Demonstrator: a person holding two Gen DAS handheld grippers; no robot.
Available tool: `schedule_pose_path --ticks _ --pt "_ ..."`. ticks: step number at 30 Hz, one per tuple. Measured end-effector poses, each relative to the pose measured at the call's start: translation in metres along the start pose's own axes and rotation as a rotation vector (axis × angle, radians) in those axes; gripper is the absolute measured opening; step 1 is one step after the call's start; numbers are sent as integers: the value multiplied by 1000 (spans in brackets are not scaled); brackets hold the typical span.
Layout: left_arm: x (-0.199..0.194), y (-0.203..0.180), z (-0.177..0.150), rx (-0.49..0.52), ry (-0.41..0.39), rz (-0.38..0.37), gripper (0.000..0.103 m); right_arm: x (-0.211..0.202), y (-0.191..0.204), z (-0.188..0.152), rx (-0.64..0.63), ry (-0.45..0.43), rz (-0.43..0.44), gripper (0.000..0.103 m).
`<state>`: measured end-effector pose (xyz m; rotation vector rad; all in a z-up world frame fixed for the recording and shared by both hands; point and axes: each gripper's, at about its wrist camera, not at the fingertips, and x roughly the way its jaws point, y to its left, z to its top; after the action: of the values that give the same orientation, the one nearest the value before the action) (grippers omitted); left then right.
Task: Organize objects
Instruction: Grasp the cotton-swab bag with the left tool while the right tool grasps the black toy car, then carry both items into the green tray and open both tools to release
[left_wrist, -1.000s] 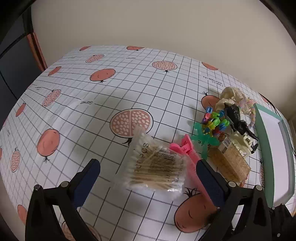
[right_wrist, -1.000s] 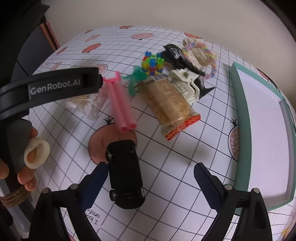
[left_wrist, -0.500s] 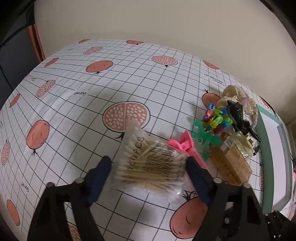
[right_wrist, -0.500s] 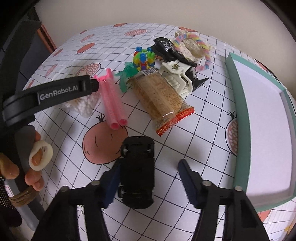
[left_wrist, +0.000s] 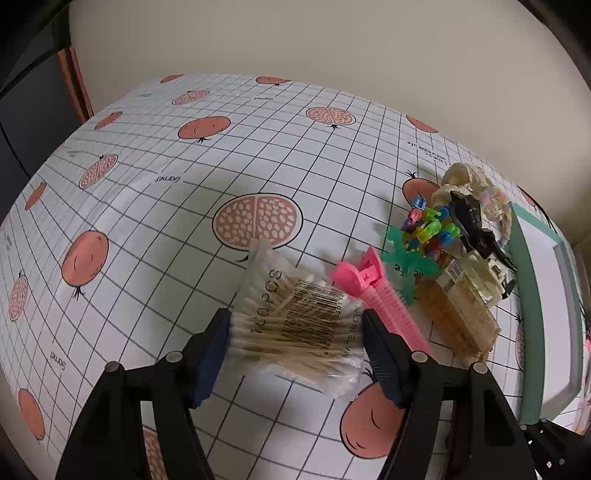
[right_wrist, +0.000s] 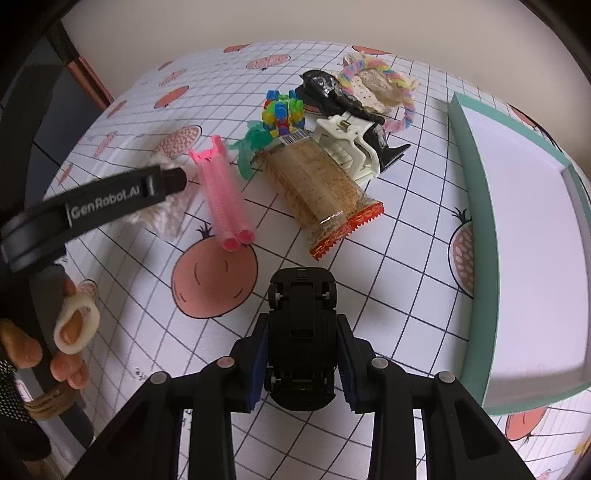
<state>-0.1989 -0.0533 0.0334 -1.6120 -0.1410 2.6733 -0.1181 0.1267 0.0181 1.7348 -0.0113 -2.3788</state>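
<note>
With left gripper (left_wrist: 295, 343) jaws closed on the cotton-swab pack (left_wrist: 295, 325) and right gripper (right_wrist: 301, 354) jaws clamping the upturned black toy car (right_wrist: 301, 332) on the worktop (left_wrist: 184, 155), we should lift both straight up, then carry them to the green-rimmed tray (right_wrist: 476, 206).

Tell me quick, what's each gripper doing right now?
Left gripper: closed on the cotton swab pack.
Right gripper: closed on the black toy car, upside down.

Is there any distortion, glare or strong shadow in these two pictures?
Left wrist view: fisheye bends the tablecloth grid; soft shadow behind the cotton swab pack, whose wrapper shines slightly. Right wrist view: same curving, corners dark; glare on the snack packet; the toy car stays sharp.
</note>
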Motion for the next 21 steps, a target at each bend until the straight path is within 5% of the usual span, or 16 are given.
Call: schedule_pose_path --ticks 21 --pt "-78 -26 -7 -40 -105 -65 72 -66 -46 -9 82 -160 9 36"
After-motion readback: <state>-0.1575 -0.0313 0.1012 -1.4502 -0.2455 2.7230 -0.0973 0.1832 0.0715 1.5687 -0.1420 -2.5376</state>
